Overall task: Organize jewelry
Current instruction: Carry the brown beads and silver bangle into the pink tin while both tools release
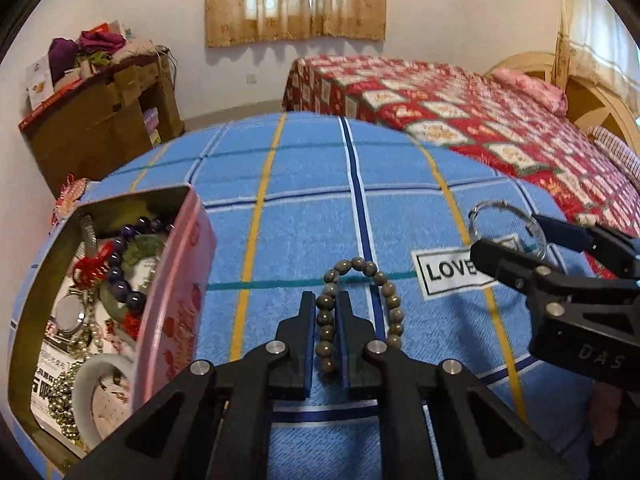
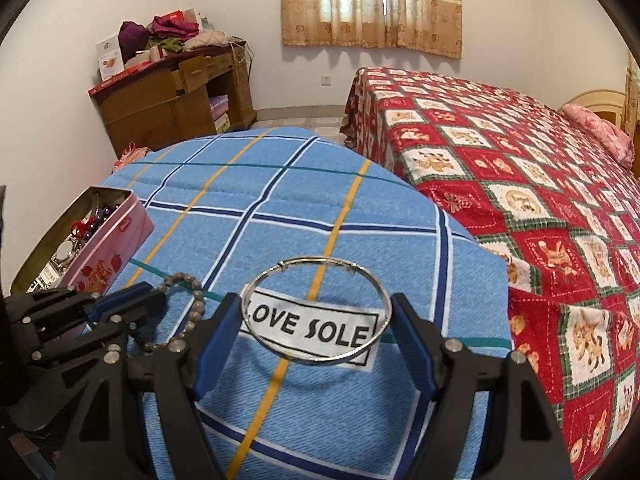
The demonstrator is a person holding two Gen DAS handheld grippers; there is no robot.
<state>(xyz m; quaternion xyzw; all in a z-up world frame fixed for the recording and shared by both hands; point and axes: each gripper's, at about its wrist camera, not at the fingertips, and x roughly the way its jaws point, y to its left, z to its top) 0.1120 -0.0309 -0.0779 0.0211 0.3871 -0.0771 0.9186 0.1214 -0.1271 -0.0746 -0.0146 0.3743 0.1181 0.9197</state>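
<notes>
A bracelet of grey-brown beads point(image 1: 362, 266) lies on the blue checked cloth point(image 1: 300, 208). My left gripper point(image 1: 325, 314) is shut on one side of its loop, with the beads filling the gap between the pads. The same bead bracelet point(image 2: 196, 308) and left gripper point(image 2: 154, 300) show at the lower left of the right wrist view. A thin silver bangle point(image 2: 316, 268) spans the wide jaws of my right gripper point(image 2: 316, 316), held just above the cloth with its shadow below. From the left wrist view the right gripper point(image 1: 508, 236) and the silver bangle point(image 1: 486, 206) sit to the right.
An open pink tin point(image 1: 172, 280) at the left holds purple beads point(image 1: 120, 264), a white bangle point(image 1: 86, 376), a watch and chains. A bed with a red patchwork quilt point(image 2: 520, 200) stands on the right. A cluttered wooden desk point(image 2: 172, 96) stands by the far wall.
</notes>
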